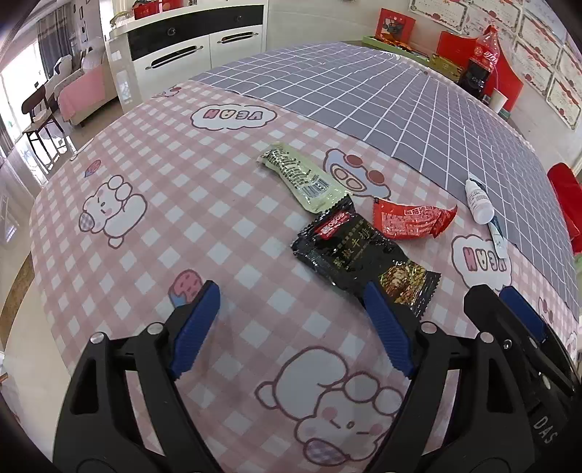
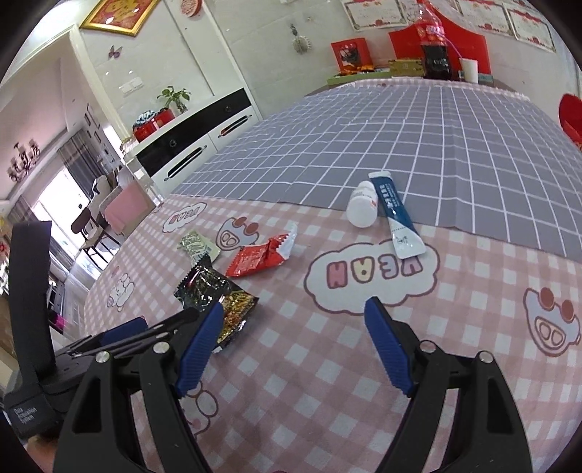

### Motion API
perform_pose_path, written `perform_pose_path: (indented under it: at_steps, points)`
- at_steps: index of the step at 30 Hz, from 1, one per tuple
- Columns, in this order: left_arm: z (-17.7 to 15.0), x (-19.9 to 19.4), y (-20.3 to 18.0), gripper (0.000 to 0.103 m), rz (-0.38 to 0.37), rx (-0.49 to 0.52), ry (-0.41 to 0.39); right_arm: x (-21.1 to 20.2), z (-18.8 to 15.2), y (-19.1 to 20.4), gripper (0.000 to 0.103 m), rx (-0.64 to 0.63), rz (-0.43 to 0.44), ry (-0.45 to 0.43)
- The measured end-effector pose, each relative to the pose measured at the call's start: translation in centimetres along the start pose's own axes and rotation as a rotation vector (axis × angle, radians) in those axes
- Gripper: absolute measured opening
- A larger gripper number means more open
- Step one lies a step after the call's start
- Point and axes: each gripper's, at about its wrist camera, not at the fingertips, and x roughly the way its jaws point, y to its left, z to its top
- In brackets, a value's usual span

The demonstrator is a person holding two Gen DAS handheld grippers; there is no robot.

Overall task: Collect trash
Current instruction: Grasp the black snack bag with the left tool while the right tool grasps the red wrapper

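Note:
Three snack wrappers lie together on the pink checked cloth: a black one (image 1: 358, 251) (image 2: 214, 294), a red one (image 1: 413, 220) (image 2: 260, 256) and a pale green one (image 1: 302, 176) (image 2: 198, 245). A small white bottle (image 1: 478, 202) (image 2: 362, 205) and a blue-white tube (image 2: 396, 218) (image 1: 496, 233) rest by the grey cloth's edge. My left gripper (image 1: 291, 296) is open just above the pink cloth, its right finger at the black wrapper's near end. My right gripper (image 2: 293, 313) (image 1: 505, 302) is open beside it, with nothing between its fingers.
A grey grid cloth (image 1: 382, 94) covers the far half of the table. At the far end stand a cola bottle (image 1: 482, 60) (image 2: 434, 47), a white cup (image 2: 469, 71) and red boxes (image 1: 394, 23). A white sideboard (image 1: 192, 47) stands beyond the left edge.

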Motion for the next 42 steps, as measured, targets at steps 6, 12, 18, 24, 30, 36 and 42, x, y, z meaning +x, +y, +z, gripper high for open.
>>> perform_pose_path:
  at_steps: [6, 12, 18, 24, 30, 36, 42]
  points:
    - [0.3, 0.2, -0.3, 0.081, 0.004, -0.001, 0.002, 0.1, 0.1, -0.5, 0.078, 0.025, 0.008, 0.006]
    - [0.7, 0.5, -0.4, 0.082, 0.015, 0.001, 0.006, 0.2, 0.1, -0.5, 0.078, 0.033, 0.011, 0.009]
    - [0.8, 0.8, -0.4, 0.083, 0.013, 0.003, 0.003, 0.2, 0.1, -0.5, 0.078, 0.034, 0.016, 0.009]
    - [0.6, 0.4, -0.1, 0.083, 0.007, -0.027, 0.003, -0.1, 0.0, -0.4, 0.079, 0.03, 0.022, -0.004]
    - [0.2, 0.0, 0.5, 0.083, 0.003, -0.055, -0.009, -0.2, 0.0, 0.0, 0.079, 0.021, 0.019, -0.012]
    - [0.7, 0.1, 0.4, 0.083, 0.013, -0.07, -0.014, -0.9, 0.0, -0.5, 0.079, 0.044, 0.017, -0.047]
    - [1.7, 0.7, -1.2, 0.083, -0.004, -0.052, -0.013, -2.2, 0.2, -1.1, 0.08, 0.057, -0.047, -0.123]
